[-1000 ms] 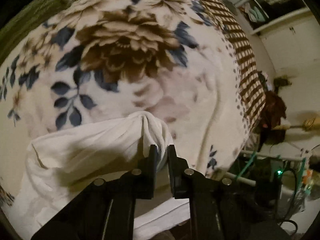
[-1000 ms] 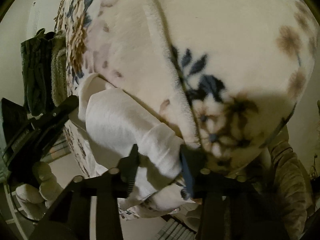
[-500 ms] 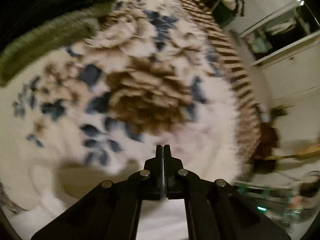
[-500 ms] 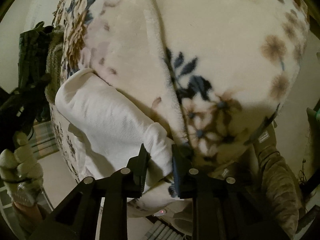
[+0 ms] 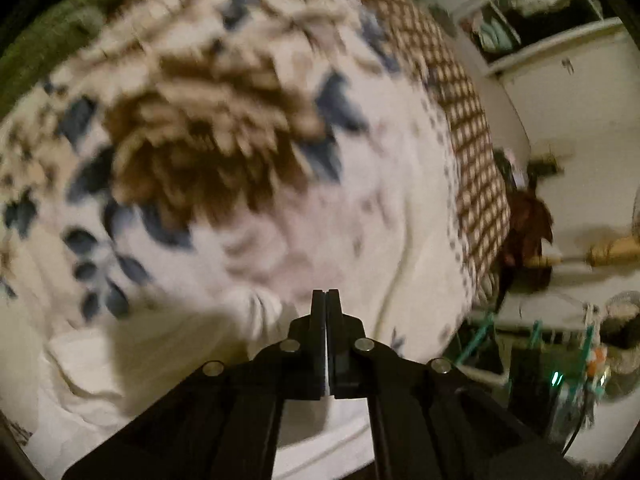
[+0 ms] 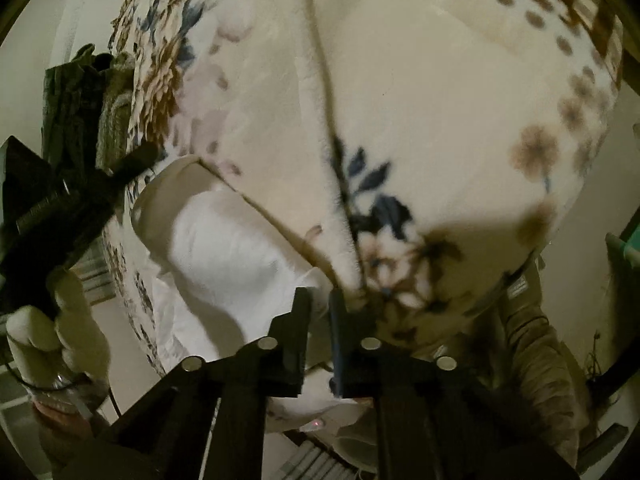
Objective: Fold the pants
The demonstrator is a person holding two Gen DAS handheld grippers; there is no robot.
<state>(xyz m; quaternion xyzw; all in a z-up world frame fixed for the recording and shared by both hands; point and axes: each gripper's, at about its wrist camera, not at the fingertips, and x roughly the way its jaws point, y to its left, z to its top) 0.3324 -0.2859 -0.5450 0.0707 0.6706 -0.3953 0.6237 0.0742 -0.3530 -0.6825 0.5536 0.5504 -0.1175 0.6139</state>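
The white pants (image 5: 160,352) lie bunched on the floral blanket (image 5: 248,128), at the lower left of the left wrist view. My left gripper (image 5: 326,300) is shut and empty, its tips just right of a gathered fold of the pants. In the right wrist view the pants (image 6: 228,248) lie at the blanket's near edge. My right gripper (image 6: 320,300) is shut on an edge of the pants, with white cloth showing between the fingers. The left gripper (image 6: 132,160) and the gloved hand holding it show at the left of that view.
The blanket (image 6: 400,100) covers a bed with a brown checked border (image 5: 472,160). Dark green clothes (image 6: 72,92) hang at the far left of the right wrist view. White shelving (image 5: 552,32) and clutter on the floor (image 5: 560,360) lie to the right of the bed.
My left gripper let go of the gathered pants, shut empty and swung over the blanket. My right gripper closed from wide open onto the pants' edge.
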